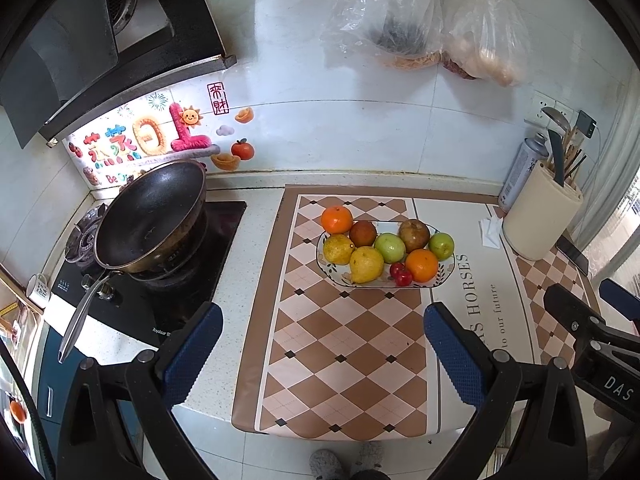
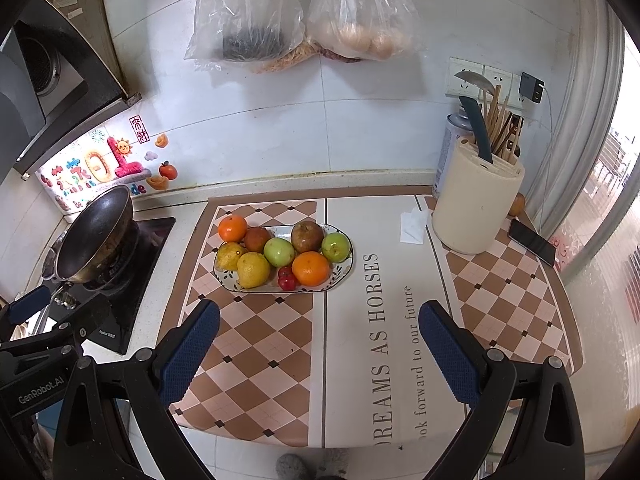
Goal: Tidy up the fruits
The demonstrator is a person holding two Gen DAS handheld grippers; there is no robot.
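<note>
An oval patterned plate (image 1: 445,276) (image 2: 344,270) sits on the checkered counter mat, holding two oranges (image 1: 421,265) (image 2: 310,268), two yellow lemons (image 1: 366,265) (image 2: 253,269), two green apples (image 1: 389,247) (image 2: 279,251), two brownish fruits (image 1: 413,235) (image 2: 307,236) and small red fruits (image 1: 401,275) (image 2: 287,279). My left gripper (image 1: 322,318) hovers open in front of the plate, nothing between its blue pads. My right gripper (image 2: 320,316) is likewise open and empty, a little to the right of the plate; its fingers (image 1: 568,304) show at the right of the left wrist view.
A black wok (image 1: 150,216) (image 2: 96,234) rests on the gas stove at left. A cream utensil holder (image 1: 540,216) (image 2: 476,208), a spray can (image 1: 522,172), a phone (image 2: 532,242) and a folded tissue (image 2: 412,224) sit at right. Plastic bags (image 2: 300,12) hang on the tiled wall.
</note>
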